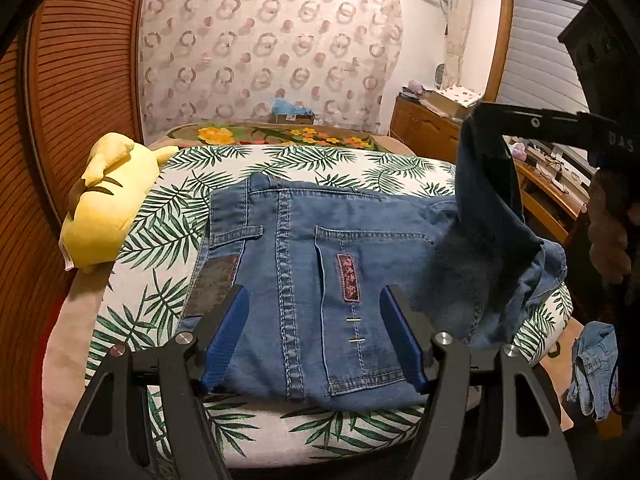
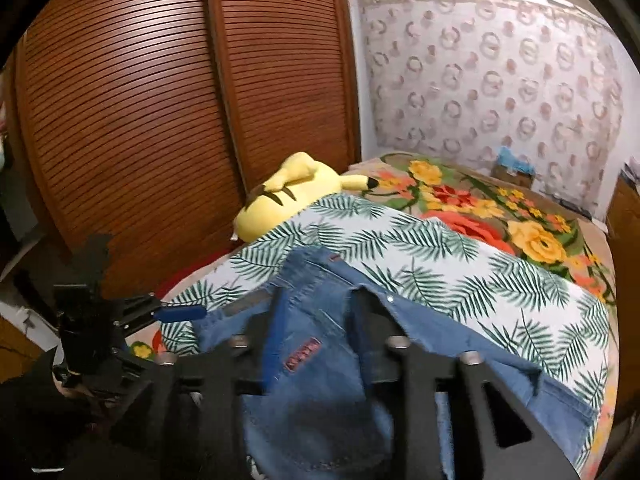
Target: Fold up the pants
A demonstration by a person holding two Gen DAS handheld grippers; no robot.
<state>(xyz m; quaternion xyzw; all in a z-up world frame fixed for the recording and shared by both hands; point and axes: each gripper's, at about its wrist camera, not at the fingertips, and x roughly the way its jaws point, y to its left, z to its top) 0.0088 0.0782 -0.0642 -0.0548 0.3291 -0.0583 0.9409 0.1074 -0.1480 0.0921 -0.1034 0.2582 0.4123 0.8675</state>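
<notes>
Two grippers work one pair of pants (image 1: 304,240), which lies seat-up along the near edge of the bed (image 1: 168,248), with its waistband toward the left edge and its legs running off to the right.

The left gripper (image 1: 315,296) hangs over the seat with its jaws wide apart and nothing between them, the pads straddling the back pocket without pressing on it. At the bed's right edge a pant leg (image 1: 488,200) hangs lifted from the tip of the right gripper (image 1: 478,114). The right wrist view shows denim filling the gap between the jaws, but it is too blurred to tell whether the pads still pinch it.

The step in hand appears to be carrying the leg across onto the seat. To do it well, the leg hem should probably travel low and flat toward the waistband and be let go only once it lies square. The free left gripper could pin the seat so the denim does not drag.

The bed is soft, under a palm-leaf sheet. Louvred wooden doors (image 1: 80,80) stand along its left side, and a yellow plush toy (image 1: 104,208) sits at the left edge. A floral blanket (image 1: 280,136) covers the far end, below a ring-patterned wall (image 1: 260,40). A cluttered wooden dresser (image 1: 424,128) is on the right, and another denim piece (image 1: 596,372) lies below the right edge.
</notes>
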